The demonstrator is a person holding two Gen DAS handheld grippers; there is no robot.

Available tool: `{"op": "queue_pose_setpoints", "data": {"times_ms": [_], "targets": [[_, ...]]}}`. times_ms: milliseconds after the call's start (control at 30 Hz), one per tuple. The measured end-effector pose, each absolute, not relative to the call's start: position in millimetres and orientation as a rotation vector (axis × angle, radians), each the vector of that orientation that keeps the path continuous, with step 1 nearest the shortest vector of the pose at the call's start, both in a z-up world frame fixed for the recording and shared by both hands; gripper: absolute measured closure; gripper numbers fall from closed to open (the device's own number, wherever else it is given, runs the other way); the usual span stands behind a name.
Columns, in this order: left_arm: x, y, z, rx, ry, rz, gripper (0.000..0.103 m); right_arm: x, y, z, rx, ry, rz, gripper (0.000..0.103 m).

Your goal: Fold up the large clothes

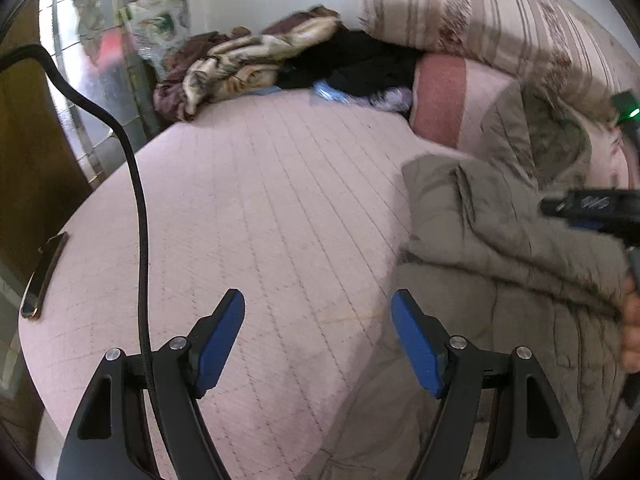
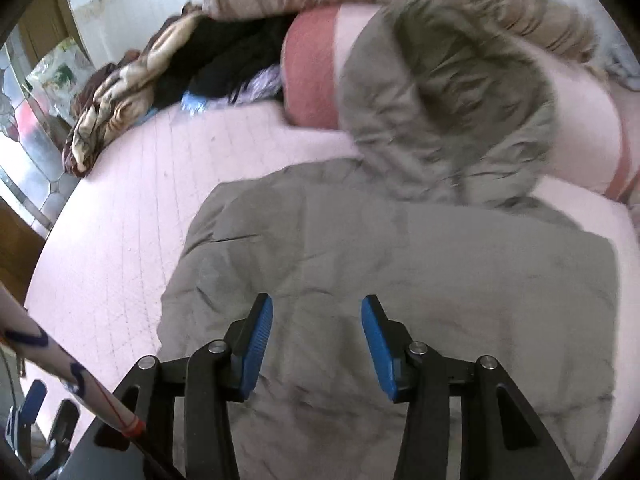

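We hold the right gripper (image 2: 317,344) over the hooded olive coat (image 2: 400,280) and the left gripper (image 1: 318,340) beside its edge, both agape and empty, presumably ready to fold.

No readable text, perhaps blurred marks (right gripper (image 1: 592,204) casing)

Left tool (image 1: 318,336) and right tool (image 2: 317,344) both angled downward, jaws apart, nothing between them.
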State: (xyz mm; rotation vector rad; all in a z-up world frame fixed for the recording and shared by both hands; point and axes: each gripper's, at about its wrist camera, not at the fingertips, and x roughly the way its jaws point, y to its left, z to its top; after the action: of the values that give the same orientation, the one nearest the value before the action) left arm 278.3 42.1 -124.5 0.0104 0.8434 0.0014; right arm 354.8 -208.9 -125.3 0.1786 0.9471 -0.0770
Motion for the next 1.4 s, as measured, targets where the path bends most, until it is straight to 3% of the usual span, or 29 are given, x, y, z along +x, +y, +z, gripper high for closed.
{"op": "queue_pose_setpoints", "data": {"times_ms": [200,433,800,1000,1233,1400], "targets": [[285,23,-151,0.104,0.936,-0.009,0.028,336,-250,-157,0.157,1.018,-0.243,0.048],[279,14,-142,0.114,0.924,-0.051,0.028,340,-262,-181,0.177,1.054,-0.255,0.046],[241,-10,-114,0.150,0.888,-0.120,0.028,248,-302,-117,0.119,1.011,-0.247,0.035],[237,-36,-91,0.196,0.855,-0.164,0.028,218,-337,-40,0.139,0.932,-0.283,0.027],[268,-45,-91,0.179,0.835,-0.140,0.028,257,-335,25,0.129,0.844,-0.288,0.017],[288,-34,-118,0.125,0.869,-0.145,0.028,336,-323,18,0.236,0.845,-0.246,0.016]]}}
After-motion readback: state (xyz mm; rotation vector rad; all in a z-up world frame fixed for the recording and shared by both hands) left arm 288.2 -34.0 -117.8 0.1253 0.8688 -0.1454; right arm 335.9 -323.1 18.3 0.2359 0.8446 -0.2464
